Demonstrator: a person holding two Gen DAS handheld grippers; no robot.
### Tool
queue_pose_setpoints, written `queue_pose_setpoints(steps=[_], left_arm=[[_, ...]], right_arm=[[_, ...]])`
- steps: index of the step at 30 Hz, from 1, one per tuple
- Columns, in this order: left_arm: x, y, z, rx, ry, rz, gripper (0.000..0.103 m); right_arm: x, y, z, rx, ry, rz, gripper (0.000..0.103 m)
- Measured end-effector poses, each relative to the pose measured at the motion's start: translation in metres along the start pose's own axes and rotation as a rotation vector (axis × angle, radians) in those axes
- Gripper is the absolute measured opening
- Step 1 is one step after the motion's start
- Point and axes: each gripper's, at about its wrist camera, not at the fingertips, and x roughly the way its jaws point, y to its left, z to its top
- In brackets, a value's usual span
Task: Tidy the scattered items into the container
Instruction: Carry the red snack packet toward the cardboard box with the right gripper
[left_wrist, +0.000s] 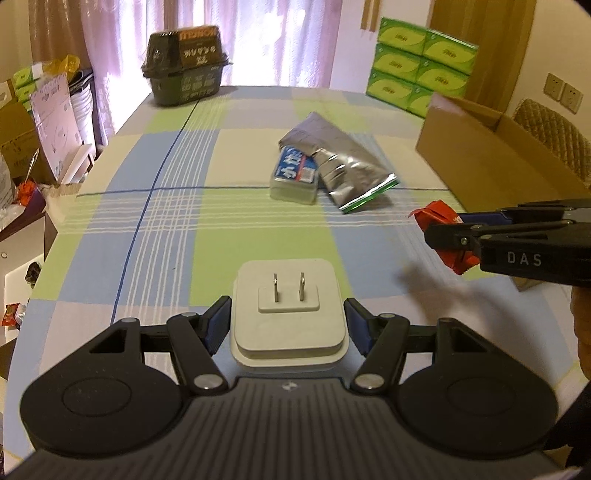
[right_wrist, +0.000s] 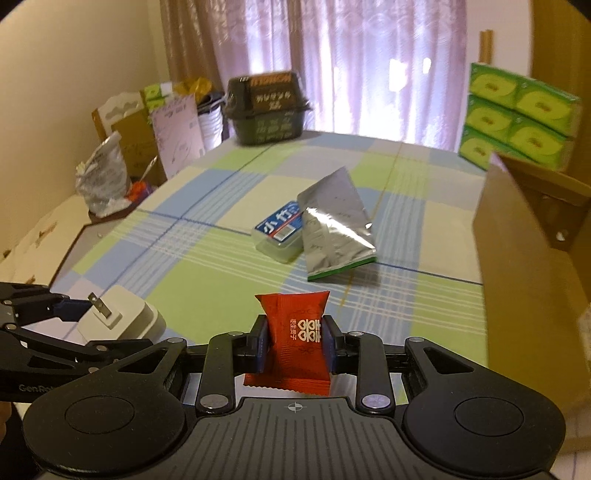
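Left gripper (left_wrist: 286, 326) straddles the white square plastic plug adapter (left_wrist: 288, 314), prongs facing up; the blue pads sit just beside its sides, and whether they are touching cannot be told, so grip state is unclear. The adapter looks rigid, smooth and fairly dense: best taken on the flat opposite sides, low on the body, and it could slip if pinched on the rounded corners.

Right gripper (right_wrist: 295, 341) is clenched on the red foil candy sachet (right_wrist: 295, 332), held upright above the checked tablecloth (right_wrist: 229, 291). The sachet is light and soft and crinkles; the mid-body pinch looks secure, and there is no need to squeeze harder.

Still on the table, well ahead of both grippers: a small clear plastic box with blue label (left_wrist: 294, 179) touching a crumpled silver foil pouch with green edge (left_wrist: 343, 173). The pouch partly overlaps the box. The pouch is thin, floppy and slick, so grab it by an edge fold. The box is stiff, so take it across the short sides.

The open brown cardboard box (right_wrist: 524, 236) stands at the right edge of the table. Its inside is hidden from both views, so its contents are unknown. The dark lidded plastic tub (left_wrist: 186, 62) at the far end looks closed.
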Motion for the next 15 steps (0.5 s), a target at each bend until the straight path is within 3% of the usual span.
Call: queue_pose_setpoints(steps=[15], left_arm=[[-0.05, -0.05, 0.006, 0.064, -0.054, -0.038, 0.061]], right_arm=[[-0.078, -0.018, -0.002, 0.066, -0.113, -0.037, 0.032]])
